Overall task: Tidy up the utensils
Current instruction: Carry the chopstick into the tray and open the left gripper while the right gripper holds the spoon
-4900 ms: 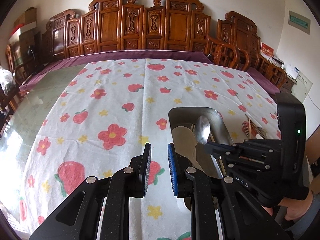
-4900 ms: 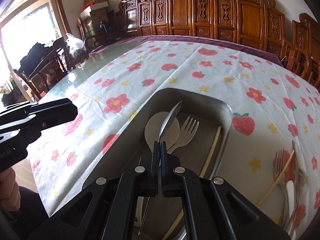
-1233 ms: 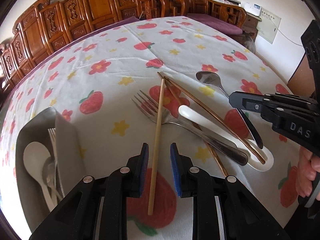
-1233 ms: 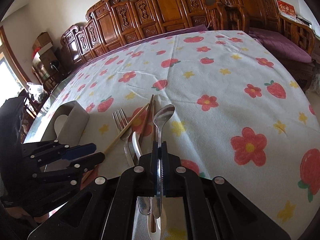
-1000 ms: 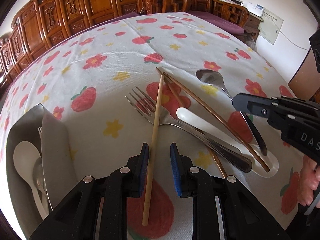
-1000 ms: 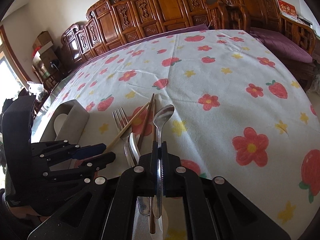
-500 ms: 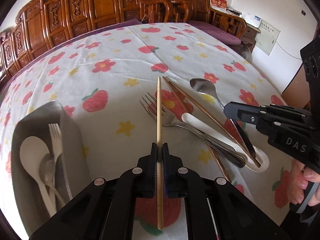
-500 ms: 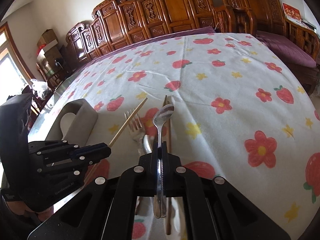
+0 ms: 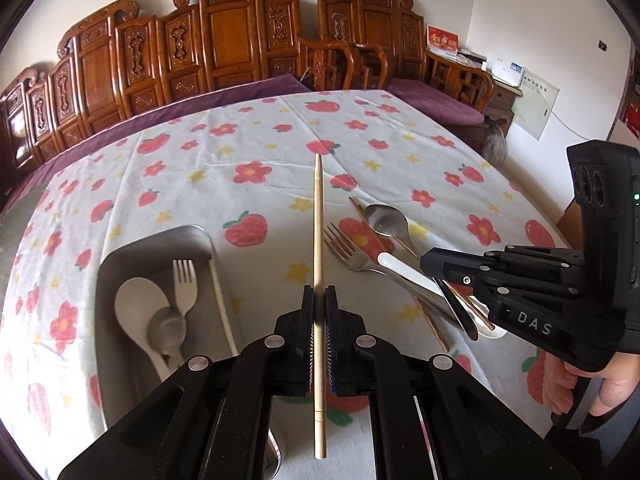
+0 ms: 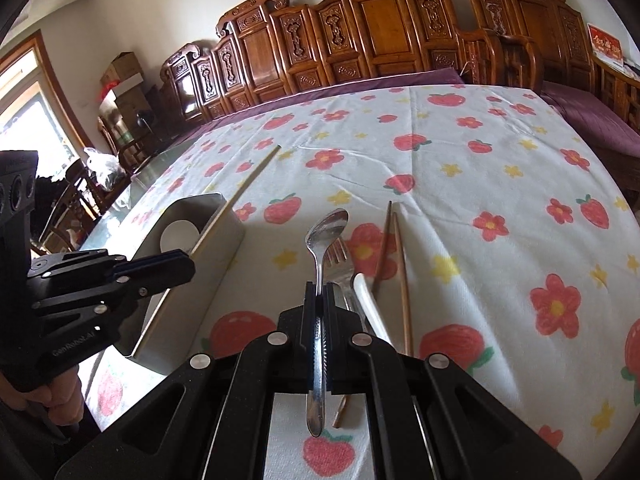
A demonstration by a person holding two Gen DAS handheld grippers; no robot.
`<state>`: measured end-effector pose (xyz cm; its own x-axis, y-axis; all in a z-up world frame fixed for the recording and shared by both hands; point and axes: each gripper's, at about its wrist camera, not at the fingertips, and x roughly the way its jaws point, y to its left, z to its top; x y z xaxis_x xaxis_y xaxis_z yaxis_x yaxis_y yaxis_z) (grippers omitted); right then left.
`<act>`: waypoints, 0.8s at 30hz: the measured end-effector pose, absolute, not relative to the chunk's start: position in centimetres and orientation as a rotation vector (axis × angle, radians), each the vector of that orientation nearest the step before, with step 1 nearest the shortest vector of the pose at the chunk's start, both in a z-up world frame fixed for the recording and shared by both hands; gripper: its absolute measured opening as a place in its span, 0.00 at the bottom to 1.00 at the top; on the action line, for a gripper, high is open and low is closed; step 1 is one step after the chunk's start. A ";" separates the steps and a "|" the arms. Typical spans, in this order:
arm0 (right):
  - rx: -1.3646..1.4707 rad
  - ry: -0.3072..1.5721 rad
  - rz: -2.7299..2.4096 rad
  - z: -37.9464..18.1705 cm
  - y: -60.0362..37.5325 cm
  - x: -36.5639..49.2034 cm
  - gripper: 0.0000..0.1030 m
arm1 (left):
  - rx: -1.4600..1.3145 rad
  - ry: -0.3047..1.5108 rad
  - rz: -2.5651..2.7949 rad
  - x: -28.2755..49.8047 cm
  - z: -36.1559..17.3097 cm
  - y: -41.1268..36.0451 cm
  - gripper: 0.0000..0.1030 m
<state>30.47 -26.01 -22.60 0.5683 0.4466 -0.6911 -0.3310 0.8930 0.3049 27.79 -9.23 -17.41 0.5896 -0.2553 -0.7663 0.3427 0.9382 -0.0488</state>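
Tray holds white spoon, fork, metal spoon, one chopstick. We grip bamboo chopstick in left gripper, steel spoon in right gripper, both lifted right of tray. Right of tray on cloth: metal fork, white-handled spoon, dark chopstick pair.

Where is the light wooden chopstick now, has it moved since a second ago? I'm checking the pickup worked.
Yes. The light wooden chopstick has left the tablecloth, lifted clear of the fork, clamped in the left gripper.

Floral-clothed table with tray, cutlery
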 end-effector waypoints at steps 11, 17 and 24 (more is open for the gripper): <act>0.138 0.845 0.489 -22.2 -24.8 29.9 0.04 | 0.079 0.858 -0.307 26.1 -16.3 -6.0 0.04; 0.136 0.832 0.519 -21.7 -23.9 29.3 0.04 | 0.060 0.860 -0.284 25.4 -15.9 -4.1 0.04; 0.119 0.816 0.548 -21.1 -22.7 28.8 0.04 | 0.045 0.888 -0.253 25.3 -16.6 -1.8 0.04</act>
<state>28.79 -22.72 -21.07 0.5552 0.5071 -0.6592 -0.4179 0.8554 0.3061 25.27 -1.81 -16.57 0.6034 -0.1997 -0.7720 0.2367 0.9694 -0.0657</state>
